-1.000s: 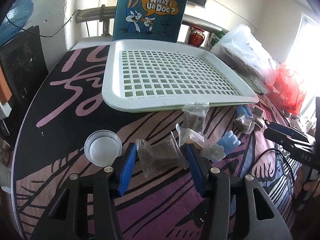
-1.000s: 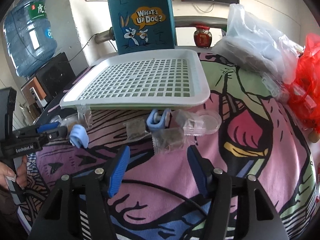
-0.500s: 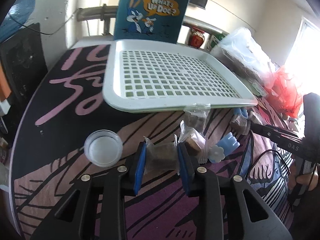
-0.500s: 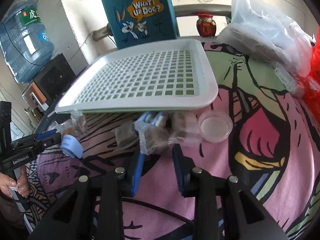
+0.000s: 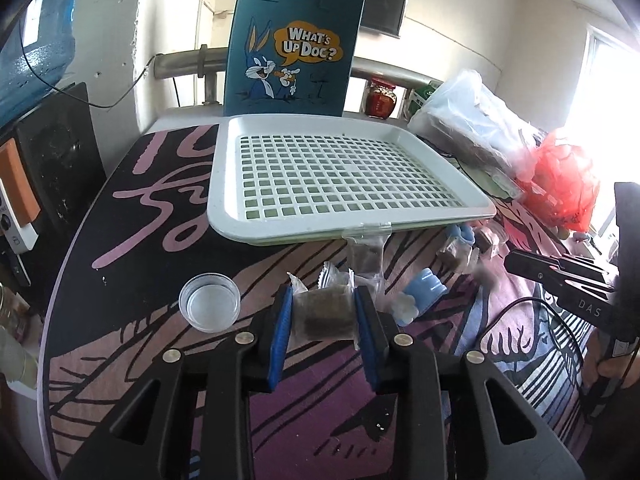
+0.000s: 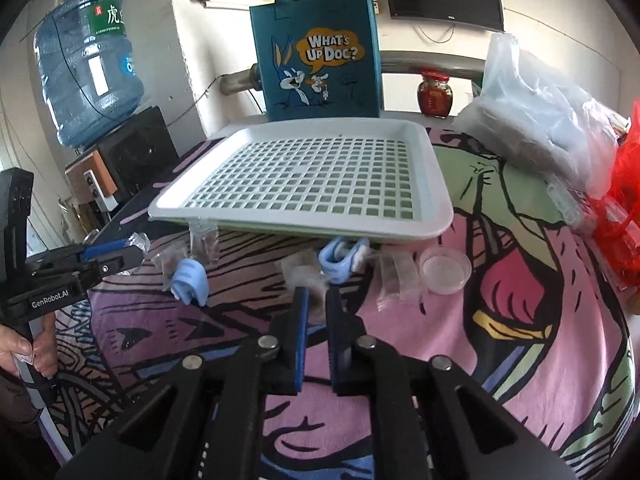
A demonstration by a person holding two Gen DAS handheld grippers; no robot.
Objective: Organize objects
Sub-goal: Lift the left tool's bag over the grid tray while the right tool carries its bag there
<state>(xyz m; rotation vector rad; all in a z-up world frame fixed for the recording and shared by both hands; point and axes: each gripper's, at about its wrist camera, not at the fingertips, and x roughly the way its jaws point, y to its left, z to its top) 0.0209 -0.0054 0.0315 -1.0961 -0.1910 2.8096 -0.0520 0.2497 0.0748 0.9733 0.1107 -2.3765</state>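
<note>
A white perforated tray (image 5: 224, 216) lies on the patterned table, also in the right wrist view (image 6: 440, 216). My left gripper (image 5: 322, 300) is shut on a clear packet of brown stuff (image 5: 322, 312), held just in front of the tray. My right gripper (image 6: 316, 300) is shut on another small clear packet (image 6: 312, 286). More packets (image 5: 366, 254) (image 6: 394, 276), blue caps (image 5: 424, 288) (image 6: 190, 278) (image 6: 340, 260) and clear round lids (image 5: 210, 300) (image 6: 444, 270) lie along the tray's near edge.
A blue "What's Up Doc?" tote bag (image 5: 294, 46) stands behind the tray. A red jar (image 6: 434, 94), a clear plastic bag (image 6: 540, 116) and a red bag (image 5: 560, 184) sit at the right. A water bottle (image 6: 86, 64) and a speaker (image 6: 136, 152) are at the left.
Both grippers closed from open onto their packets. The left has lifted its packet slightly; the right has shut almost fully on its packet.
</note>
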